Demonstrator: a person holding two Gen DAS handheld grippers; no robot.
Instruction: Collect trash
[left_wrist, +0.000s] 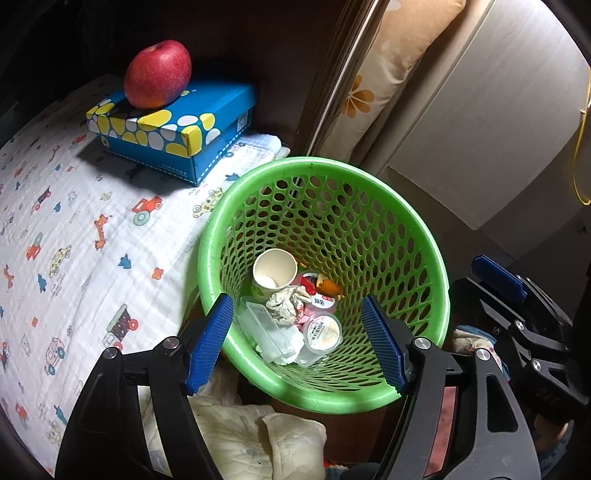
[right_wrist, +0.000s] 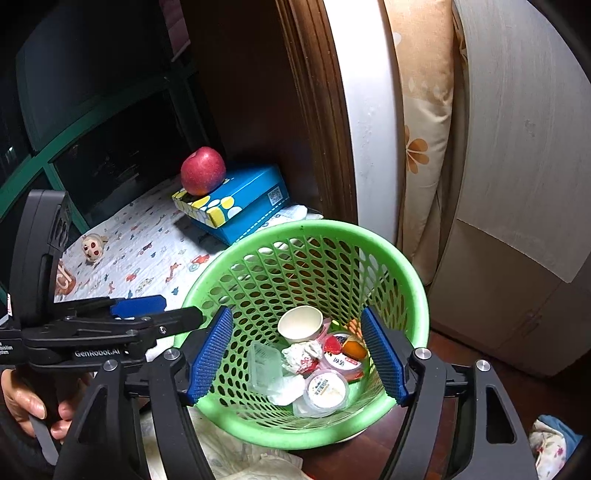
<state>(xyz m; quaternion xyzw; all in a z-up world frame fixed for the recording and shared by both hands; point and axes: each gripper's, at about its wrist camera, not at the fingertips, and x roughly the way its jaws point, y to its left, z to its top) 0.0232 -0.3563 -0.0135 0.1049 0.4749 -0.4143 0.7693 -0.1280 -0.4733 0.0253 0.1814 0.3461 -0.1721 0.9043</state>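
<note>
Green plastic formed the one basket (left_wrist: 428, 258), which held the trash: one paper cup (left_wrist: 275, 272), one crumpled wad (left_wrist: 286, 304), one clear tray (left_wrist: 266, 330) and two sealed tubs (left_wrist: 325, 332). Both the left gripper (left_wrist: 299, 345) and right gripper (right_wrist: 301, 356) hovered above it, angled downward, jaws wide and empty.

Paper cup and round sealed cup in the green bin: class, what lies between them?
Between the paper cup and the round sealed cup in the green bin lies a crumpled paper wad, clearest in the right wrist view.
</note>
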